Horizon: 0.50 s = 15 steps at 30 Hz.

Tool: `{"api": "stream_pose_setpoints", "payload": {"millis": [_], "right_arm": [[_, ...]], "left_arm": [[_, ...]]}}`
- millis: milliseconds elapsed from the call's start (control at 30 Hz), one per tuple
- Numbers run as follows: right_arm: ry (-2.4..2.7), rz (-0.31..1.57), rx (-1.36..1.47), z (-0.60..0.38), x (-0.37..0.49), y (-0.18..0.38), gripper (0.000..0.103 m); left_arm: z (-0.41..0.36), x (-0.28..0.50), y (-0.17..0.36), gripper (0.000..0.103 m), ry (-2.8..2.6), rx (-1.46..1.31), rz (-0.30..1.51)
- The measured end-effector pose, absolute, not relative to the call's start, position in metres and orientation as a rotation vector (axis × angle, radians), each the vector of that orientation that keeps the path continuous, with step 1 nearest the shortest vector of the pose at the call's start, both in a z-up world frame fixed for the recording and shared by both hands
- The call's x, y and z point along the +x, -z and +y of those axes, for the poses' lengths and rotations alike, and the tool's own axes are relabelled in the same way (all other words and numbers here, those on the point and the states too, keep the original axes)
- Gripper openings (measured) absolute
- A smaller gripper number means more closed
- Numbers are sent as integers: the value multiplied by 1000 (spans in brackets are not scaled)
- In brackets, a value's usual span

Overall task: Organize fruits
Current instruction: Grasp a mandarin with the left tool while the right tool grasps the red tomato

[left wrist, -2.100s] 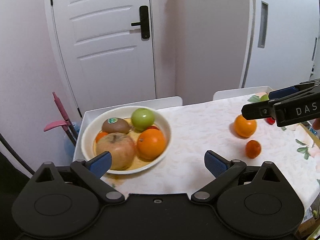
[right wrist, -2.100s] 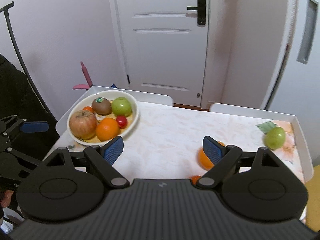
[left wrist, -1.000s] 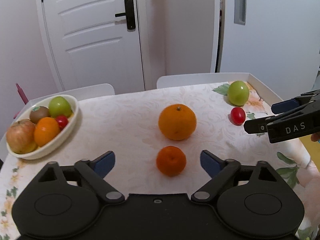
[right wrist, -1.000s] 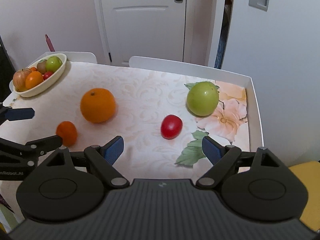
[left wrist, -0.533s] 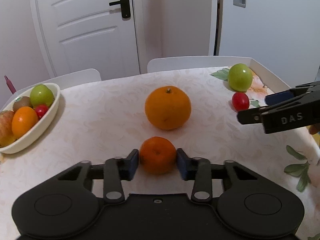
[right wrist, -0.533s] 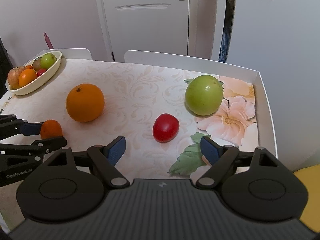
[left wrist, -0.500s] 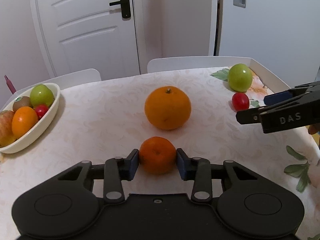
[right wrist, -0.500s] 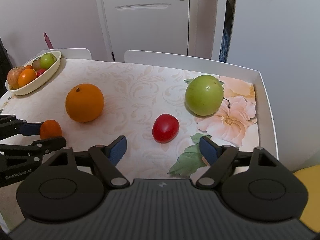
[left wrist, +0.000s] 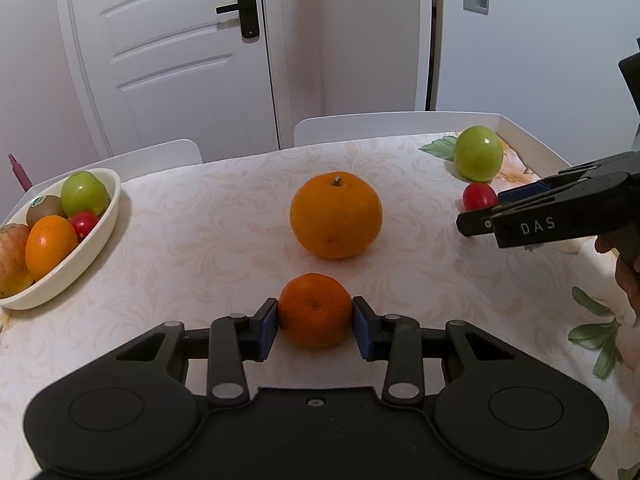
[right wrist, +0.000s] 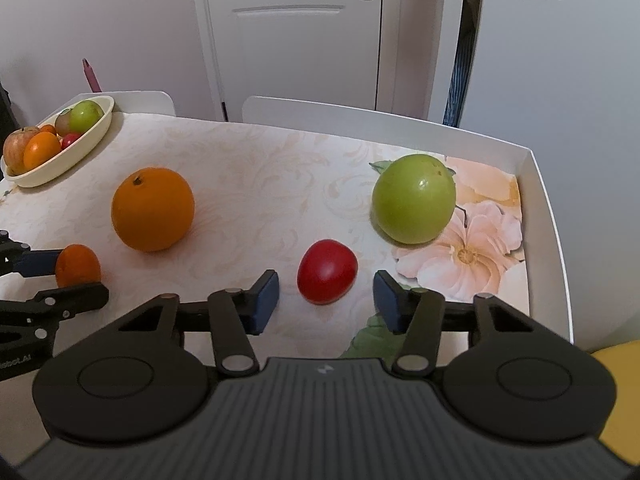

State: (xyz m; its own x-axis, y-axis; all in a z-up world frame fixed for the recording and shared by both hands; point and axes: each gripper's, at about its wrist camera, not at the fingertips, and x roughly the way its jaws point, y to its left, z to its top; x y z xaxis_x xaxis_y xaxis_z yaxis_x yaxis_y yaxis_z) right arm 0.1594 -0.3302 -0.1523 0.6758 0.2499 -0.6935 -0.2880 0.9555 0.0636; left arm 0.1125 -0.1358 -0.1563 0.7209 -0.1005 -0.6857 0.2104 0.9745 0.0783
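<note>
The left gripper (left wrist: 315,326) is clamping its 2 pads on the small tangerine (left wrist: 315,310) near the table's (left wrist: 200,220) front edge; the right gripper (right wrist: 326,294), jaws just closing, is flanking the red tomato (right wrist: 327,271) untouched near the right edge.

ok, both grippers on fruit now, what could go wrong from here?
1. Right gripper has been closing, pads still clear of the red tomato; it looks soft and could bruise or squirt out.
2. Left gripper pinches the round mandarin; it may slip when lifted.
3. The large orange sits just beyond it and could get nudged.
</note>
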Motion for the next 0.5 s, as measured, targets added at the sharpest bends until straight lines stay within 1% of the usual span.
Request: {"api": "stream_pose_setpoints", "payload": {"millis": [33,67,100,133,500], "right_arm": [[-302,769,-54,-330,160,152,63],[-302,767,-55,-330,161,152,59],[-303,765,-57,-330,162,152,50],[-305,764,-60,-329,162,151,47],[-318,715,-53,-323,157,129,46]], "left_arm": [[-135,112,156,43,172,156,747],[-135,112,156,43,172,157,747],[-135,112,156,43,173,159,747],[-134,112,156,43,173,161,746],[-125,105,145,43,152,155,724]]}}
